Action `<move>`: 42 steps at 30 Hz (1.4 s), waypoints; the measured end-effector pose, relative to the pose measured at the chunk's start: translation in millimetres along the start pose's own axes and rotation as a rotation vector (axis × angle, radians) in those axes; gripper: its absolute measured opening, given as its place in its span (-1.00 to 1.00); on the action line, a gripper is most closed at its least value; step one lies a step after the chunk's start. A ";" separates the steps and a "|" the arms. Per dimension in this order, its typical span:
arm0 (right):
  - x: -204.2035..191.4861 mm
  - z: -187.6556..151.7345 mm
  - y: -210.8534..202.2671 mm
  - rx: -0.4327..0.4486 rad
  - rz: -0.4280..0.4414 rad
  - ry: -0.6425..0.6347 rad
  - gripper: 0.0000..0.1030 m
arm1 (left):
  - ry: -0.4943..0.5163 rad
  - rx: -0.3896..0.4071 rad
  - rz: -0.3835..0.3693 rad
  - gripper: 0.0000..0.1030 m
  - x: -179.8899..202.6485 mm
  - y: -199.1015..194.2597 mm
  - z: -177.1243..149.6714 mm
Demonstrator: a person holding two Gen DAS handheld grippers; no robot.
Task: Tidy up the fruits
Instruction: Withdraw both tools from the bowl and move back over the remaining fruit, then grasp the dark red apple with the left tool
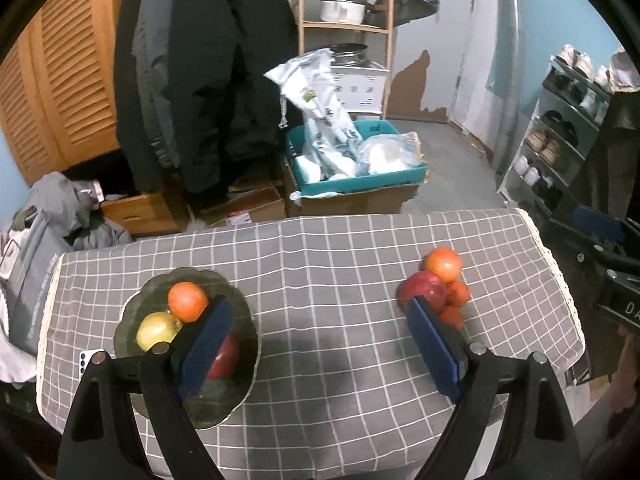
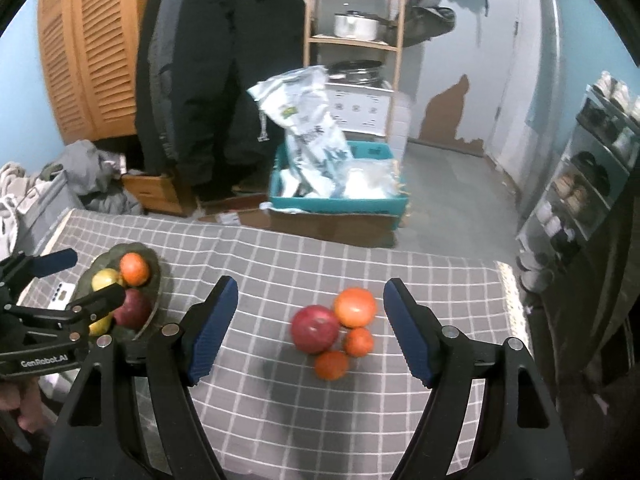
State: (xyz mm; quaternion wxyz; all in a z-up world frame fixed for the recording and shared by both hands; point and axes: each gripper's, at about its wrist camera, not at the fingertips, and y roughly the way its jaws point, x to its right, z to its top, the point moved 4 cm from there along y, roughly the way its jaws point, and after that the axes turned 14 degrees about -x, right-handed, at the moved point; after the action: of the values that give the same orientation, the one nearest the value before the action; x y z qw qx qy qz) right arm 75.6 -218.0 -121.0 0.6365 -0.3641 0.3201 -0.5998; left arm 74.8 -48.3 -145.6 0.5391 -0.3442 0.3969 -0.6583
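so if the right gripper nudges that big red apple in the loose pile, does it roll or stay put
Likely it rolls: the red apple is round and sits on a flat checked cloth. Three orange fruits, including the large one, touch its right side, so a push that way would probably scatter them. Its skin looks smooth and glossy, so the open right gripper may slip unless centred.

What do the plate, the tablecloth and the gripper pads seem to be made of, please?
Plate: probably tinted glass, dark green and glossy, with a scalloped rim; the grid seems to show through it. Glazed ceramic is possible.
Tablecloth: woven fabric, matte grey with a white grid and a pale lacy trim at the edge.
Pads: likely rubber or soft plastic, matte blue, finely ribbed, on black plastic-looking arms.
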 end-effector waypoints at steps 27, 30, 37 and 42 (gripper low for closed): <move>76.0 -30.6 45.3 -0.126 -0.040 0.115 0.48 | 0.075 -0.116 -0.022 0.74 61.4 63.2 8.1; 82.4 -35.3 55.0 -0.153 -0.042 0.125 0.48 | 0.083 -0.146 -0.029 0.74 68.2 78.8 7.1; 90.2 -44.8 84.1 -0.229 -0.037 0.142 0.48 | 0.098 -0.202 -0.028 0.74 78.3 110.3 5.6; 95.6 -52.4 107.7 -0.287 -0.035 0.160 0.48 | 0.098 -0.229 -0.039 0.74 83.9 127.4 5.4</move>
State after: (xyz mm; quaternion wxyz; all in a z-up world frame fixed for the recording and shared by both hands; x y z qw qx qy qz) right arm 95.8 -315.8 -237.3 0.5399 -0.4081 0.4456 -0.5860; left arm 120.0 -144.8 -254.9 0.4633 -0.3785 0.4888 -0.6350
